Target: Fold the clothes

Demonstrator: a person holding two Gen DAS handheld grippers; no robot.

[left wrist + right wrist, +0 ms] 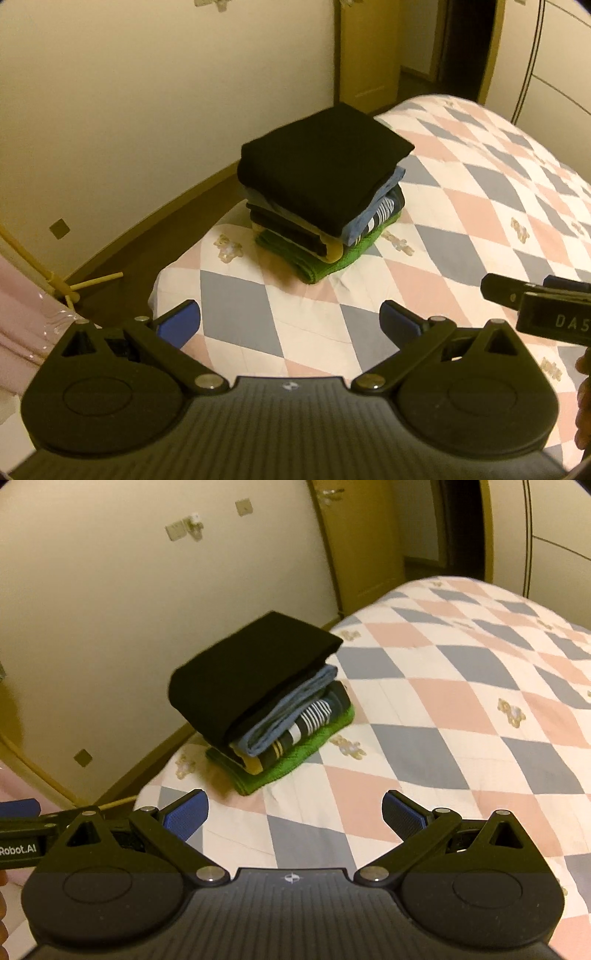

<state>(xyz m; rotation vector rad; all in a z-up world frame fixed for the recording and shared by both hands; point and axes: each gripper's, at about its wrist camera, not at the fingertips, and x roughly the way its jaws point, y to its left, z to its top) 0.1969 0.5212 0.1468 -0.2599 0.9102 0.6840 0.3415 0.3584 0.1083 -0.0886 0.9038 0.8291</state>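
We see folded clothes stack (321,192) on quilted bed (480,206), soft, floppy; grip fold edges; left tool (290,325), right tool (295,814) spread, empty

The bed (480,206) fills the right and centre of both views, dressed in a quilt (443,701) of pink, grey-blue and white diamonds with small bear motifs scattered over it. Near its left corner, centre of frame, sits a stack of folded clothes (321,192) — a green piece (288,764) lies lowest, directly on the quilt, with striped, blue and black folds above it. The quilt wrinkles slightly just in front of the stack — elsewhere it lies smooth.
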